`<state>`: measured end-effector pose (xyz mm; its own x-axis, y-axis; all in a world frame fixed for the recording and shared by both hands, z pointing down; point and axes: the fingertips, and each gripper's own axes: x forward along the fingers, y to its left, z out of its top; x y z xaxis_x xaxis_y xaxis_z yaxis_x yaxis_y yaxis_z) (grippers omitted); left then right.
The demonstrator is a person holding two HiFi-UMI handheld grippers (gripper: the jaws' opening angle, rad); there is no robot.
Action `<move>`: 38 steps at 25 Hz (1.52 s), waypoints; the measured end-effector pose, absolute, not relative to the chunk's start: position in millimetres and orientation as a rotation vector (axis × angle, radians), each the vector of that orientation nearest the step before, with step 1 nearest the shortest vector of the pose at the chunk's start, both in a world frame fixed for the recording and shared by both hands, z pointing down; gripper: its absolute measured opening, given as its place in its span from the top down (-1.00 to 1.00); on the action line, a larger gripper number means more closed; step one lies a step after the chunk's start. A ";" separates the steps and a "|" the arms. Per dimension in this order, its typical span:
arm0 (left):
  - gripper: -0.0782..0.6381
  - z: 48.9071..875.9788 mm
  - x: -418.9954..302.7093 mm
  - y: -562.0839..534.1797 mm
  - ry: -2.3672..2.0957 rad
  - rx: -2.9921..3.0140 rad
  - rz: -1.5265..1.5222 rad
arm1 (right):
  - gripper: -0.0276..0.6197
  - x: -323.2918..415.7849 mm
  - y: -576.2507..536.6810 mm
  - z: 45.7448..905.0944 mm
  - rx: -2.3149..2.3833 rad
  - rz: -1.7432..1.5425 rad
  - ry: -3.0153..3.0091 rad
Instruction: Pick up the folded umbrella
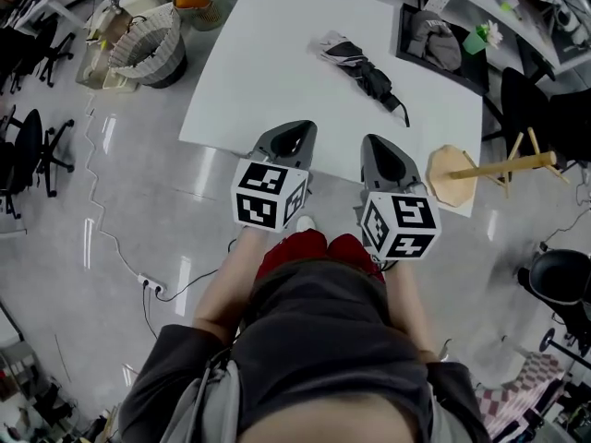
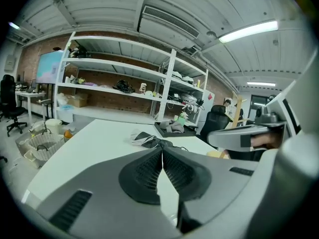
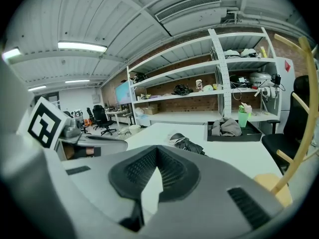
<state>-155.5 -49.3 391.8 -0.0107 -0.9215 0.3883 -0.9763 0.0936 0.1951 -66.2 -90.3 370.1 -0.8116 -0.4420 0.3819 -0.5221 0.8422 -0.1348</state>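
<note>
A folded black and grey umbrella [image 1: 360,66] lies on the far right part of the white table [image 1: 268,81], its strap trailing toward the right edge. It also shows as the umbrella [image 2: 149,140] in the left gripper view and the umbrella [image 3: 187,144] in the right gripper view, well beyond the jaws. My left gripper [image 1: 286,137] and right gripper [image 1: 388,155] hover side by side over the table's near edge, both short of the umbrella. Both are shut, tips meeting, with nothing between them.
A black tray with grey cloth [image 1: 434,40] sits at the table's far right. A wooden stand [image 1: 480,172] rises by the right corner. White baskets [image 1: 148,44] stand on the floor to the left, with office chairs [image 1: 28,155] beyond. Shelving [image 2: 124,88] lines the back wall.
</note>
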 end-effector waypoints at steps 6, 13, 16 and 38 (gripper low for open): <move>0.74 397.8 -157.4 -65.2 -1.912 1.918 0.277 | 0.86 -61.0 -99.1 375.5 0.771 0.365 -2.657; 0.74 408.4 -157.5 -91.6 -1.867 1.960 0.371 | 0.86 -46.7 -114.7 384.0 0.835 0.396 -2.624; 0.74 413.7 -155.8 -105.0 -1.851 1.970 0.409 | 0.86 -41.0 -123.6 388.8 0.857 0.417 -2.611; 0.73 448.6 -166.1 -204.7 -1.724 2.069 0.828 | 0.86 -34.6 -203.6 419.7 0.924 0.533 -2.541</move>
<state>-166.1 -204.7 448.6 0.1025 -0.7819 0.6149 -0.9688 -0.2187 -0.1165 -34.6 -203.6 419.7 -0.7098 -0.5229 0.4719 -0.6686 0.7111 -0.2177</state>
